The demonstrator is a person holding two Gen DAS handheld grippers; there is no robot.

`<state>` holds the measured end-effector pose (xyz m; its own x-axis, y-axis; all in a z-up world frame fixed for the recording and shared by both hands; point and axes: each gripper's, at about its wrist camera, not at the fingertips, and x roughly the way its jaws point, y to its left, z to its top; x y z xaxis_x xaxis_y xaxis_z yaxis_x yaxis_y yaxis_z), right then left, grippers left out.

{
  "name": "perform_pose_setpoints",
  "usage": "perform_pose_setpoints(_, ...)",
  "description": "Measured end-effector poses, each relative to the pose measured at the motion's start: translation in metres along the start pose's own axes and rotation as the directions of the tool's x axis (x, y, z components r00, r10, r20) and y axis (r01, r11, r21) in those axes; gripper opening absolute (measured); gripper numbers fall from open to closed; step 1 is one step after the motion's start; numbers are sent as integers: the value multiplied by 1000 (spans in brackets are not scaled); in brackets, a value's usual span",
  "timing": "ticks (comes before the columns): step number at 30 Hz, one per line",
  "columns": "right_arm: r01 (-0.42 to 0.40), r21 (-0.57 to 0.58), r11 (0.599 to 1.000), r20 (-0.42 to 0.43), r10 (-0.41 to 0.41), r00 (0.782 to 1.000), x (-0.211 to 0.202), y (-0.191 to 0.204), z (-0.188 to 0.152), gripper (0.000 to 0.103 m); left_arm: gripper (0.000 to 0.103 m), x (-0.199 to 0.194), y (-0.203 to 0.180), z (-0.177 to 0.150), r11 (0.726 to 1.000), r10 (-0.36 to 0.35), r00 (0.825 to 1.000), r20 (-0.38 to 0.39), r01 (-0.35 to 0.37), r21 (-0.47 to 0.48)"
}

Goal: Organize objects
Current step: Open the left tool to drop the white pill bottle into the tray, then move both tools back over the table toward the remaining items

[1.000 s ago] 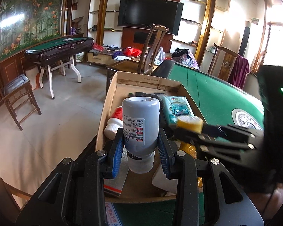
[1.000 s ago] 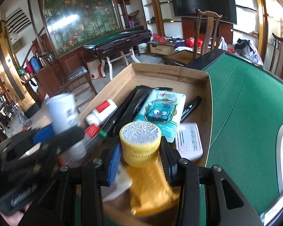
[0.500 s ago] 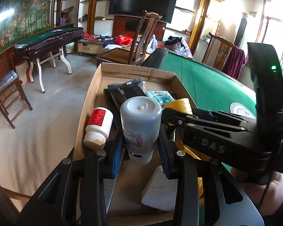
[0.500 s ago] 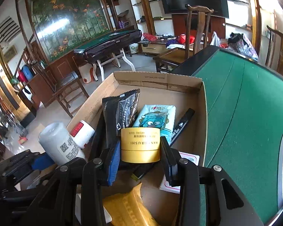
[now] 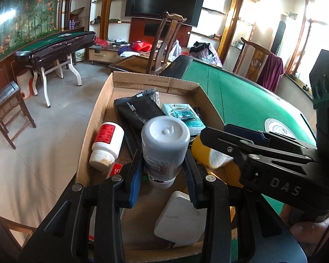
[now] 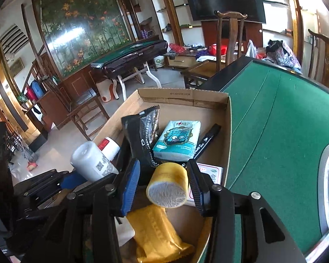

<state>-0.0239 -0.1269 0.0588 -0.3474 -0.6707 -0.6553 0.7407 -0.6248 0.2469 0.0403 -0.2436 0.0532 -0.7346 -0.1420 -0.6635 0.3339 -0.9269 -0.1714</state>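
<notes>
My left gripper (image 5: 164,171) clamps a white bottle (image 5: 164,146) over the cardboard box (image 6: 182,94). My right gripper's (image 6: 164,184) jaws have just been opening; the yellow jar (image 6: 167,184) sits loose between them.

Background: wall-mounted television (image 5: 164,4), wooden chair (image 5: 162,48) below it. Second green-topped table (image 6: 129,54) stands before floral mural (image 6: 81,22). Tiled floor (image 5: 33,142).
</notes>
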Motion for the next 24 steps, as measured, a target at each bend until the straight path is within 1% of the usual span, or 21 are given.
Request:
perform_pose_setpoints(4,-8,9,1000,11,8,1000,-8,0,-2,47,38,-4,-4,1,1000,5,1000,2,-5,12)
perform_pose_setpoints(6,-9,12,1000,18,8,1000,-14,-2,-4,47,44,-7,-5,1,1000,5,1000,1,-5,13)
perform_pose_setpoints(8,-12,20,1000,26,12,1000,-20,-4,-5,48,48,-9,-6,1,1000,4,1000,6,-4,10)
perform_pose_setpoints(12,-15,46,999,40,13,999,-31,-10,-9,51,48,-16,-11,1,1000,6,1000,18,-6,25)
perform_pose_setpoints(19,-10,86,996,73,4,997,-56,-27,-20,51,48,-29,-23,2,999,12,999,44,-14,40)
perform_pose_setpoints(24,0,111,994,89,-10,996,-75,-44,-30,52,48,-38,-35,1,998,2,998,58,-6,60)
